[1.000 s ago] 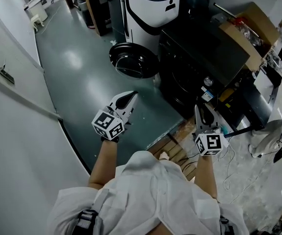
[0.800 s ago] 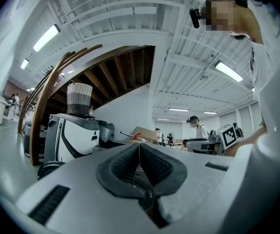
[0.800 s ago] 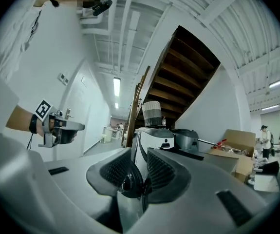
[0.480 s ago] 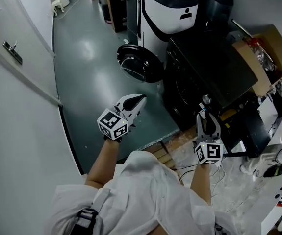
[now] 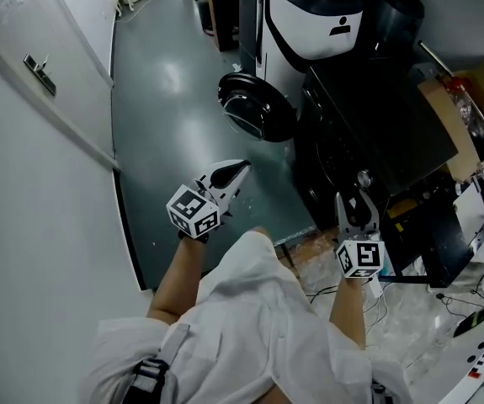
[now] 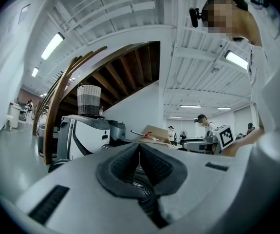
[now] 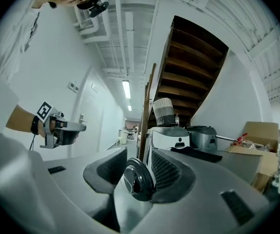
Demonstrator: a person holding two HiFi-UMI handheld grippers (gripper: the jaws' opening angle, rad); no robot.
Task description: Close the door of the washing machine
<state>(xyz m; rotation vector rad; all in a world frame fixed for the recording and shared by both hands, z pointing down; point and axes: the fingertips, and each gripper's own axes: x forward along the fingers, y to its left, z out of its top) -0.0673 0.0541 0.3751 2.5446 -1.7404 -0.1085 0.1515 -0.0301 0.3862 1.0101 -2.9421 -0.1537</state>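
Head view is showing the round black glass door (image 5: 254,109) hanging open beside the dark washing machine (image 5: 368,116): closing isn't starting yet. My left tongs (image 5: 242,169) are pressing together, empty; my right tongs (image 5: 353,202) have just been opening around a round silvery knob (image 5: 362,178) on it.

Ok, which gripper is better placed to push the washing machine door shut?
Left. The left gripper, shut, points toward the open door and is nearer it. The right gripper, its jaws just opening with the dial between them, is farther off.
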